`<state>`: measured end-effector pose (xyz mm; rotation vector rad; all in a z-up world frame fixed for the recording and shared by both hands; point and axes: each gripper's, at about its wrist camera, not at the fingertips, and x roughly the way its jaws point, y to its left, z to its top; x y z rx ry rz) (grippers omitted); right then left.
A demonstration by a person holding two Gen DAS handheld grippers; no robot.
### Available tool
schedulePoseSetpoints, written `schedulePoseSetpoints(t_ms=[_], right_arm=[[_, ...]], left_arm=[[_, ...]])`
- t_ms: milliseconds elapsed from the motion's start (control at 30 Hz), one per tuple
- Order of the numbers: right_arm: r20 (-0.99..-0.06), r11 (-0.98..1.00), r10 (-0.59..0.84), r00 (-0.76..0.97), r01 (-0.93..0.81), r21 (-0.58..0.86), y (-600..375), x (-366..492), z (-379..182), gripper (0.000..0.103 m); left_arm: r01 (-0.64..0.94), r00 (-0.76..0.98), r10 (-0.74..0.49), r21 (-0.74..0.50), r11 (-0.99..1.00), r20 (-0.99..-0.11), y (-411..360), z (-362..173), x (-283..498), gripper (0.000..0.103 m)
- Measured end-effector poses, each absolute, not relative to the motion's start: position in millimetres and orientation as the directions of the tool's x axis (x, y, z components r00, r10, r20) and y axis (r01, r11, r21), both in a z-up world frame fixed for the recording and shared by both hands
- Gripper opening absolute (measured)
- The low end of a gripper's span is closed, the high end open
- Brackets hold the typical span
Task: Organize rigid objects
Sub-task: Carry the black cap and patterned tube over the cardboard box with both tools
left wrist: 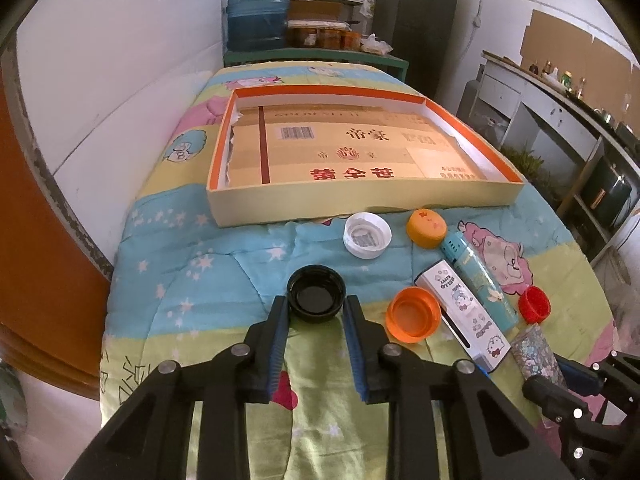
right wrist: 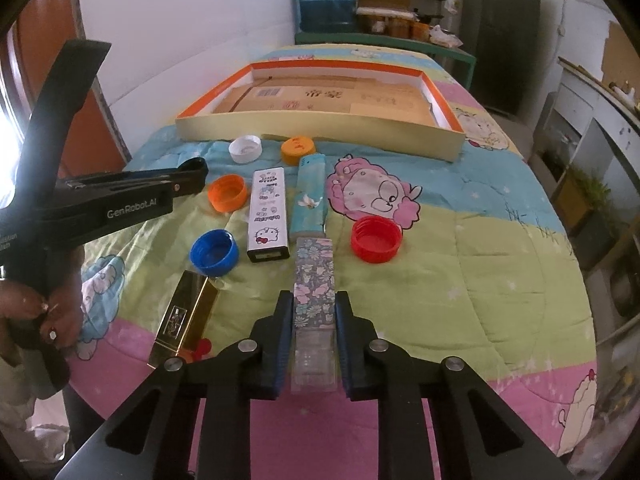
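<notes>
Between right gripper (right wrist: 311,312) pads: floral case (right wrist: 314,280)

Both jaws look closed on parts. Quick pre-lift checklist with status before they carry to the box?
1. Left gripper jaws on the black cap: ok, its tips flank and touch the rim.
2. Right gripper jaws on the floral case: ok, pads press both long sides.
3. Grip depth on black cap: not ok, held only at the fingertips.
4. Neighbours clear of the lift: ok, the orange cap lies apart from the black cap, and the red cap apart from the floral case.
5. Orange-rimmed box free to receive: ok, only the cardboard liner shows inside.
</notes>
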<state>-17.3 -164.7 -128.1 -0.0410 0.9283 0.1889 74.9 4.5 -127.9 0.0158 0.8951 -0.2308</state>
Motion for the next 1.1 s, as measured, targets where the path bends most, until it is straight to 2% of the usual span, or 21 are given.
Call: schedulePoseSetpoints(t_ms=[1100], right_arm=[[-0.686, 0.984, 0.161, 0.710, -0.169, 0.056, -187.7, 4.8, -55.1, 0.020]], left_arm=[[0.137, 0.696, -0.177, -0.113, 0.984, -0.696, 14.9, -60.7, 53.1, 0.028]])
